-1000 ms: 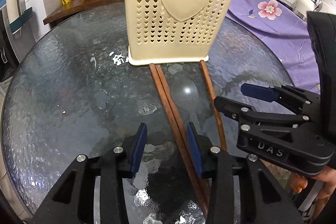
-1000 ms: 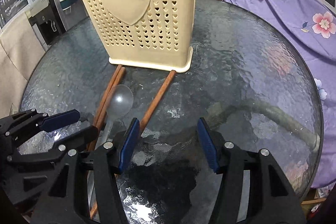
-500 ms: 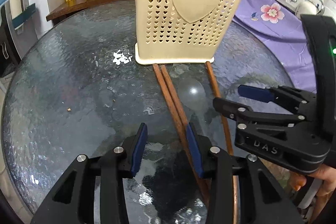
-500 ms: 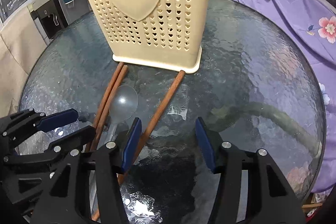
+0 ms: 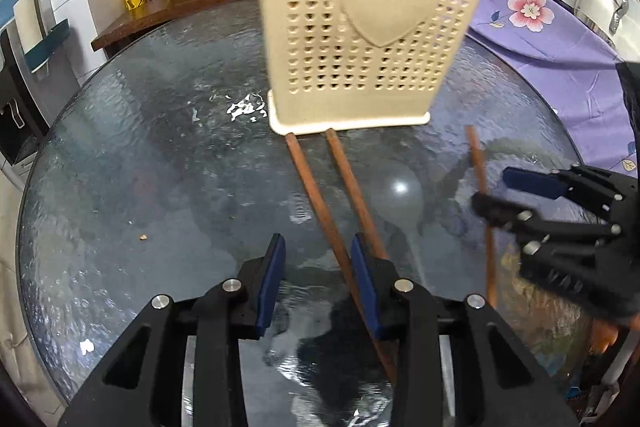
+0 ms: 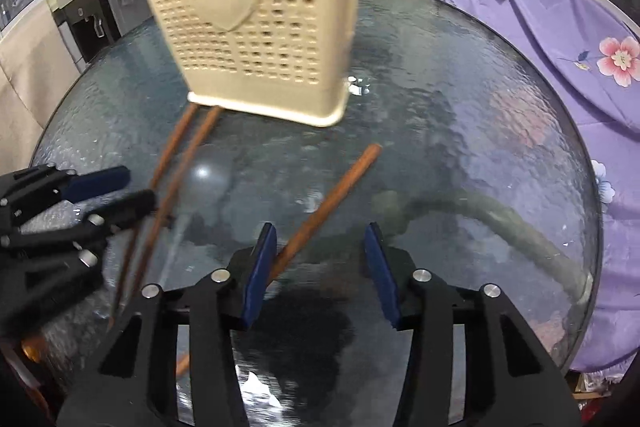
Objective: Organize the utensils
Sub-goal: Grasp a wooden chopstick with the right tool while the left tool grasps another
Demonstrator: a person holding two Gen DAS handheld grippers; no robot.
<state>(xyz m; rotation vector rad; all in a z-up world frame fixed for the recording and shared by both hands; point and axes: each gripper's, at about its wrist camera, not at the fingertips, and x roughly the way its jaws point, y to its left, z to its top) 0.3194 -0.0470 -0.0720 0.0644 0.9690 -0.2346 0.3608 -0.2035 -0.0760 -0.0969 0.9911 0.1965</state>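
Chopsticks [image 5: 320,203] and a clear spoon [image 5: 400,195] lie on the glass table [image 5: 140,167] before the cream holder [image 5: 372,39] — the left gripper [image 5: 316,283] and right gripper [image 6: 316,267] both closing, part-open, pads clamping nothing.

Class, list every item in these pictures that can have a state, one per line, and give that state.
Cream perforated plastic utensil holder: upright on the glass table.
Three brown wooden chopsticks: lying flat.
Clear plastic spoon: lying flat, bowl towards holder.
Left gripper: jaws closing, nothing gripped.
Right gripper: jaws closing, one chopstick beside its left pad.
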